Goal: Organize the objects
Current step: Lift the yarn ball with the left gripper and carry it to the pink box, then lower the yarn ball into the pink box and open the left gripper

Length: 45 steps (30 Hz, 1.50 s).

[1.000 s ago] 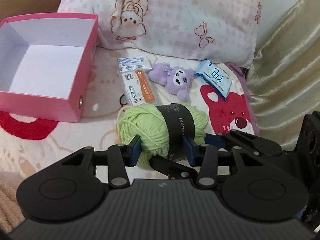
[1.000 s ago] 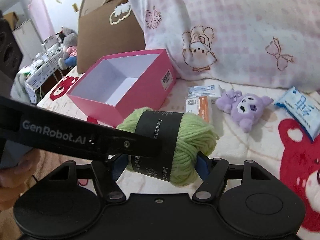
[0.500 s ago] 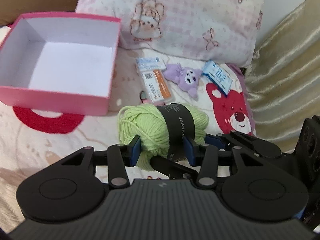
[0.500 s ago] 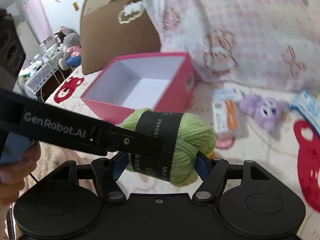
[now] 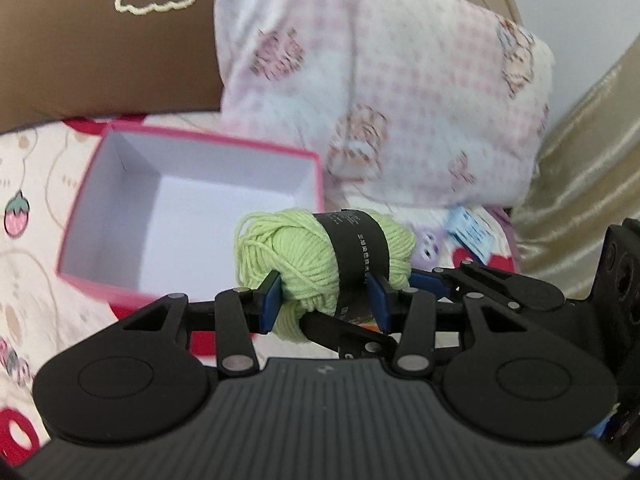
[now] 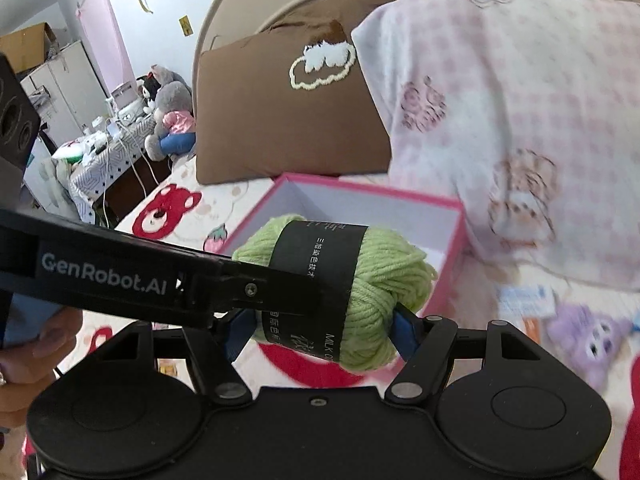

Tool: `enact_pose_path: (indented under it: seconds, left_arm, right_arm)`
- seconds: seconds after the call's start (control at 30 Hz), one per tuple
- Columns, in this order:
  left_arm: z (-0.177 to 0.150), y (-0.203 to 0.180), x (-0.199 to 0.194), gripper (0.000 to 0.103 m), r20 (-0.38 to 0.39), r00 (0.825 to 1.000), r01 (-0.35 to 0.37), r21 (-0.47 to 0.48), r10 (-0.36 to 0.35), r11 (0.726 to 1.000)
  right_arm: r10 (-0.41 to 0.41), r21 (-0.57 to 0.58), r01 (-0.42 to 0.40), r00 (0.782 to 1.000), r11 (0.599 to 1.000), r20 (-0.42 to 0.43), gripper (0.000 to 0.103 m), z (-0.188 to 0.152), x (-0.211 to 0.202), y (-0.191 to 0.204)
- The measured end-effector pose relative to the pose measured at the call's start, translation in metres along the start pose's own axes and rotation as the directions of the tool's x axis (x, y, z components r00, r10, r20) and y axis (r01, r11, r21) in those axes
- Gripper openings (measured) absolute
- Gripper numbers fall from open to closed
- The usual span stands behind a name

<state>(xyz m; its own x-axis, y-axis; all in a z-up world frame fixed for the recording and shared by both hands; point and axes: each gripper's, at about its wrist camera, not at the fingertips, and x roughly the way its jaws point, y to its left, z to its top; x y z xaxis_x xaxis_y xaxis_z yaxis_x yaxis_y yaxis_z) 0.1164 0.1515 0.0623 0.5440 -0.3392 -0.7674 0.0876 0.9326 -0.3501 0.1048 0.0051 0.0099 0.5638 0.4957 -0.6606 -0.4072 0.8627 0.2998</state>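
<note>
A light green yarn ball with a black paper band is held in the air by both grippers. My left gripper is shut on it; its blue pads press the ball's lower sides. My right gripper is shut on the same yarn ball from the other side. The open pink box with a white inside lies on the bed, just beyond and left of the ball; it also shows in the right wrist view behind the ball.
A pink checked pillow and a brown pillow stand behind the box. A purple plush toy, a blue packet and small card packets lie on the bed to the right. A gold curtain hangs at right.
Both grippers have lifted the yarn ball higher and carried it left toward the pink box. The box now sits right behind the ball; the plush and packets have slid to the right edge.
</note>
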Motion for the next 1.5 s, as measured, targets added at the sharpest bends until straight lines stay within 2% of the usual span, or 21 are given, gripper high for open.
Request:
enact_pose_path:
  seconds: [0.03, 0.17, 0.37, 0.47, 0.6, 0.7, 0.97, 1.13, 1.3, 1.4, 1.5]
  left_arm:
    - [0.008, 0.007, 0.003, 0.043, -0.004, 1.0, 0.001, 0.021, -0.001, 1.0]
    - [0.043, 0.036, 0.024, 0.044, -0.014, 1.0, 0.0, 0.001, 0.0, 1.0]
    - [0.072, 0.071, 0.061, 0.043, 0.014, 1.0, -0.018, -0.043, 0.018, 0.999]
    - [0.074, 0.092, 0.082, 0.043, 0.084, 0.996, 0.011, -0.026, -0.009, 1.0]
    - [0.069, 0.124, 0.116, 0.043, 0.081, 0.996, 0.052, -0.138, -0.041, 0.989]
    - [0.066, 0.139, 0.132, 0.044, 0.07, 0.997, 0.054, -0.177, -0.042, 0.983]
    - [0.067, 0.159, 0.152, 0.044, 0.075, 0.997, 0.023, -0.185, -0.009, 0.983]
    - [0.069, 0.155, 0.165, 0.044, 0.069, 0.997, -0.02, -0.128, 0.029, 0.992]
    - [0.071, 0.157, 0.182, 0.044, 0.042, 0.998, -0.046, -0.144, 0.053, 0.988]
    - [0.07, 0.162, 0.184, 0.044, 0.044, 0.998, -0.046, -0.162, 0.054, 0.986]
    - [0.069, 0.168, 0.182, 0.043, 0.056, 0.997, -0.046, -0.181, 0.057, 0.982]
  right_arm:
    - [-0.001, 0.0, 0.001, 1.0, 1.0, -0.002, 0.073, 0.007, 0.007, 0.001]
    - [0.007, 0.021, -0.006, 1.0, 1.0, -0.023, 0.071, 0.034, 0.045, -0.004]
    - [0.047, 0.108, -0.04, 0.997, 0.993, -0.062, 0.069, 0.059, 0.107, -0.023]
    - [0.017, 0.103, -0.01, 0.997, 0.995, -0.07, 0.069, 0.065, 0.137, -0.025]
    - [-0.031, 0.088, 0.042, 0.991, 0.995, -0.127, 0.068, 0.063, 0.171, -0.027]
    - [-0.059, 0.066, 0.069, 0.987, 0.995, -0.149, 0.068, 0.061, 0.189, -0.027]
    - [-0.068, 0.079, 0.084, 0.981, 0.993, -0.183, 0.068, 0.066, 0.225, -0.028]
    - [-0.07, 0.137, 0.099, 0.977, 0.986, -0.202, 0.068, 0.061, 0.238, -0.04]
    - [-0.091, 0.147, 0.124, 0.973, 0.981, -0.21, 0.068, 0.053, 0.249, -0.045]
    - [-0.097, 0.139, 0.126, 0.975, 0.982, -0.202, 0.076, 0.048, 0.251, -0.044]
    - [-0.057, 0.171, 0.101, 0.968, 0.98, -0.244, 0.08, 0.048, 0.248, -0.05]
